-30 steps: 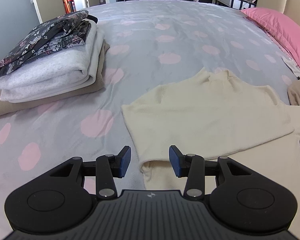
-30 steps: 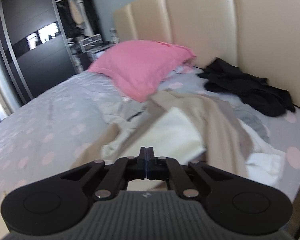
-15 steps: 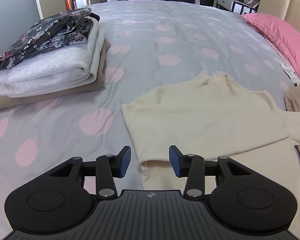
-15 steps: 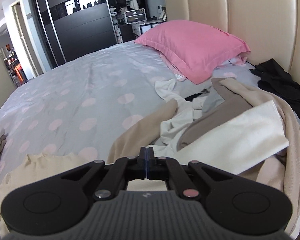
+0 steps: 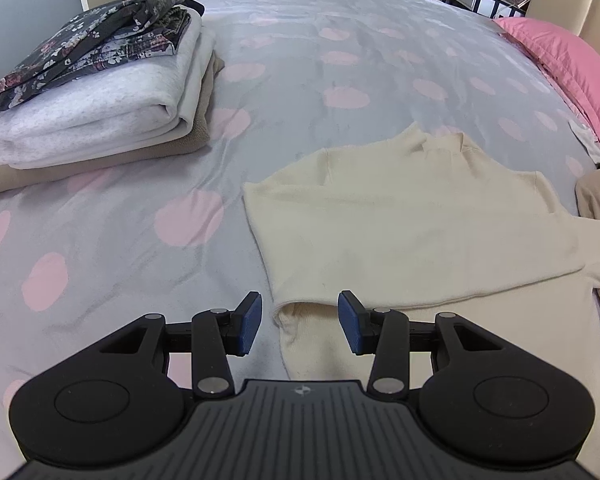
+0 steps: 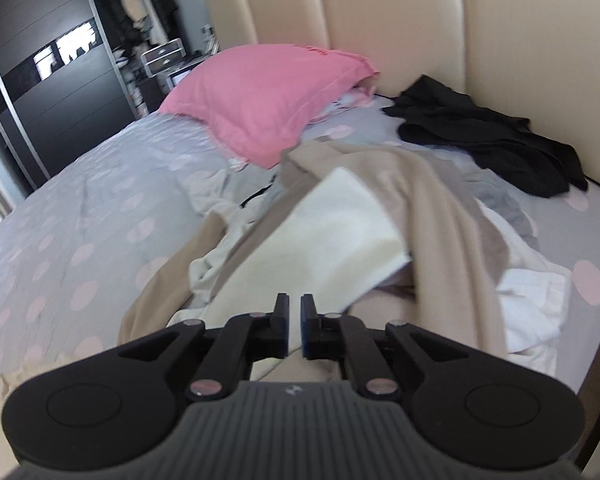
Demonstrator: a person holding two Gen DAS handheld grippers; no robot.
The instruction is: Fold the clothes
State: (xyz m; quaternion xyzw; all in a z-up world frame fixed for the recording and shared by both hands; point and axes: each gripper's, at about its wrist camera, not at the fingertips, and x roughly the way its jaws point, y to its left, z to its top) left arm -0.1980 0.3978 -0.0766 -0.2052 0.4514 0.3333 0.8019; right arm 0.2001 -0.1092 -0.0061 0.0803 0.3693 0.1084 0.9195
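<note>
Pink pillow (image 6: 268, 108) against beige padded headboard (image 6: 400, 28), dark sliding wardrobe (image 6: 48, 80) beyond grey pink-dotted bedspread (image 5: 300, 60).

no readable text, labels, brands or numbers in either view

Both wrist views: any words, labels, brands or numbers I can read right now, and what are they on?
No readable text in either view.
Left gripper: small pale emblem on its housing, a symbol, no letters.
Right gripper: the same kind of emblem, blurred.
Pink pillow: faint darker marks near its top edge, too blurred to read.
Cream sweater: no tag or print showing.
Folded stack: floral pattern only on top.
</note>
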